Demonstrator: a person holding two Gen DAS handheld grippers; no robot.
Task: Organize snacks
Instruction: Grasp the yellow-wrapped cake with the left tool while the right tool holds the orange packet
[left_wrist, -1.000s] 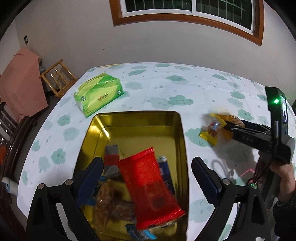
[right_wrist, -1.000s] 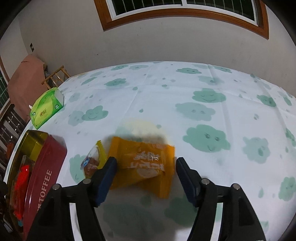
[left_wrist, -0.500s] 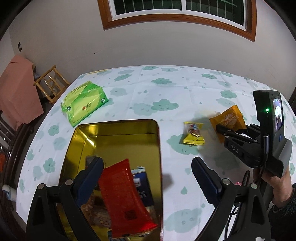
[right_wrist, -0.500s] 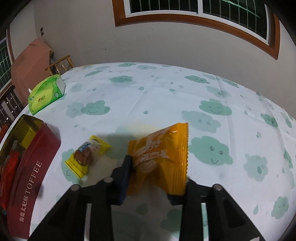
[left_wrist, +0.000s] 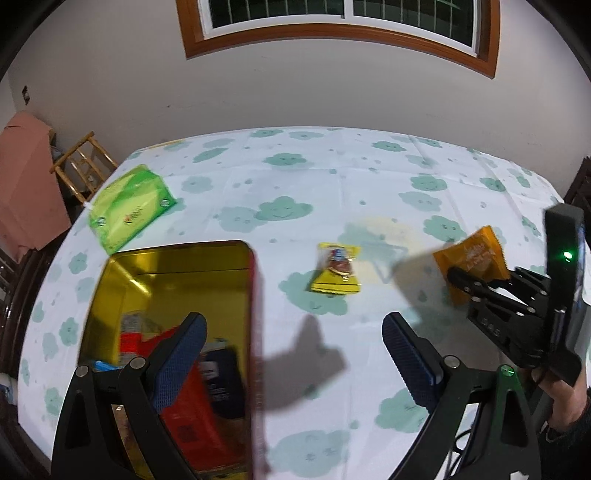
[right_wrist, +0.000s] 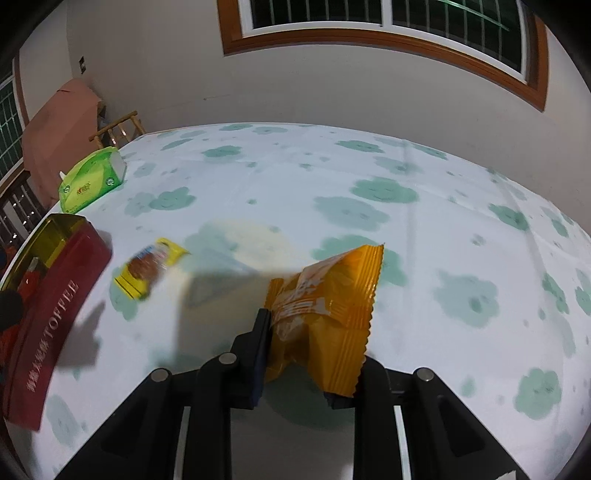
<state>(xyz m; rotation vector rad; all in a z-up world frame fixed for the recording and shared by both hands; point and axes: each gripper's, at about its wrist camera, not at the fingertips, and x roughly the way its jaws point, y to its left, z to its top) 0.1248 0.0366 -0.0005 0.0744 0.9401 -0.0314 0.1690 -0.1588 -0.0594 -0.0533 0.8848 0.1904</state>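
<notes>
Right gripper is clamped on an orange snack packet, fingers pressed against its two sides with the serrated end standing up and leaning right; the packet is lifted clear of the tablecloth, its shadow lying below and to the left. In the left wrist view the same orange snack packet shows at the tip of the right gripper, held above the cloth at the right side of the table. Left gripper has its fingers spread wide with nothing between them; the left finger sits over the tin, the right finger over bare cloth. A yellow snack packet lies flat on the tablecloth between the tin and the orange packet, apart from both; in the right wrist view this yellow snack packet is blurred. The open tin, gold inside and red outside, sits at the left of the table and holds several snacks, among them a red packet and a dark blue one; details are blurred. The tin carries the word TOFFEE on its red side wall. A green tissue pack rests on the cloth behind the tin, near the far left edge. A wooden chair stands beyond the table by the wall.
</notes>
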